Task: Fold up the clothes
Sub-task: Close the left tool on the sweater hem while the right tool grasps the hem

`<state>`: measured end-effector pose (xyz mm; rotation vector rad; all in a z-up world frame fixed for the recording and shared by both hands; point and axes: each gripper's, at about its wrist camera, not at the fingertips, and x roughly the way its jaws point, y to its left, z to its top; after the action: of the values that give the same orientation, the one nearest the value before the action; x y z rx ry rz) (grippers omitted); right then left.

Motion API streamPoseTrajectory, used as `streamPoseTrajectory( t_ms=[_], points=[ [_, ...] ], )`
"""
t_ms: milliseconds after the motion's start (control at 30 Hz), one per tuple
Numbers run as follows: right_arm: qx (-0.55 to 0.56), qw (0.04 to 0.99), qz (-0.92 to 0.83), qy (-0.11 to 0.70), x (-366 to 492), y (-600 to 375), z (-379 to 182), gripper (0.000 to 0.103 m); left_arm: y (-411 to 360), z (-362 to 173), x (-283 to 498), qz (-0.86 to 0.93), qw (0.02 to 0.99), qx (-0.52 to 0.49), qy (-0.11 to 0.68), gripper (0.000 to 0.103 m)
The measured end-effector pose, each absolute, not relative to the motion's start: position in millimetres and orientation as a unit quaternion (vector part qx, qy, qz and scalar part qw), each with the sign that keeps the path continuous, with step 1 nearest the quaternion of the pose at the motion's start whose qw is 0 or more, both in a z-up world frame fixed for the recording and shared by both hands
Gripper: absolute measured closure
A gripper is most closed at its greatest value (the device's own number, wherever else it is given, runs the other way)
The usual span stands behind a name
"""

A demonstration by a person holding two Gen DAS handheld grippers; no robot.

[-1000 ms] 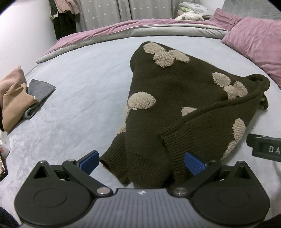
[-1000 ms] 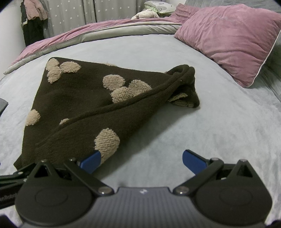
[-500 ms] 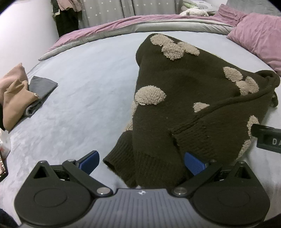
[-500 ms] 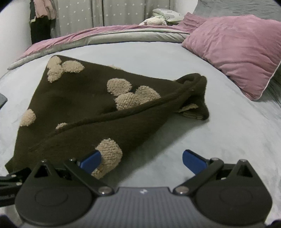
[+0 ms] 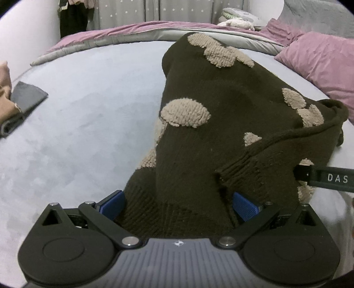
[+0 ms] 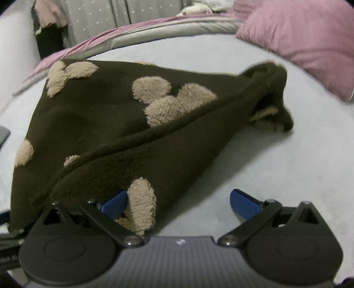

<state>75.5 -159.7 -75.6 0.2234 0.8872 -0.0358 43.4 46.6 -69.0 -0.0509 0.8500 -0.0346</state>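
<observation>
A pale grey bed [image 5: 88,106] carries pink pillows [image 6: 305,37] at its right and a rolled pink-and-grey duvet [image 5: 124,35] behind; star-dotted curtains [image 5: 177,10] hang beyond, and what may be folded garments [image 5: 20,104] lie left.

Left wrist view sits low on the bed [image 5: 73,124], facing the headboard end, with the dark sweater [image 5: 221,124] filling centre frame at close range. Right wrist view looks the same way, alongside it; both share that sweater [image 6: 106,124] and the pink pillow [image 6: 305,42].

Dim indoor light, soft shadows, fisheye-warped edges, right wrist view slightly motion-blurred
</observation>
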Motion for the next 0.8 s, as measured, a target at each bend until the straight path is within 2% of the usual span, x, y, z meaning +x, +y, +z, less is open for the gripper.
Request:
streamPoseTrajectory(
  t_ms=[367, 600, 667, 800],
  points=[
    [0.097, 0.918, 0.005, 0.385, 68, -157, -88, 0.0, 59, -85, 39, -0.066, 0.924, -0.034, 0.375, 0.0],
    [0.121, 0.898, 0.01, 0.423, 77, -165, -72, 0.0, 69, -76, 42, -0.087, 0.915, -0.046, 0.392, 0.0],
    [0.144, 0.895, 0.018, 0.422, 74, -168, -70, 0.0, 74, -71, 39, -0.082, 0.918, -0.063, 0.383, 0.007],
    [0.167, 0.893, 0.031, 0.417, 69, -170, -60, 0.0, 90, -64, 32, -0.074, 0.92, -0.118, 0.366, 0.031]
  ],
)
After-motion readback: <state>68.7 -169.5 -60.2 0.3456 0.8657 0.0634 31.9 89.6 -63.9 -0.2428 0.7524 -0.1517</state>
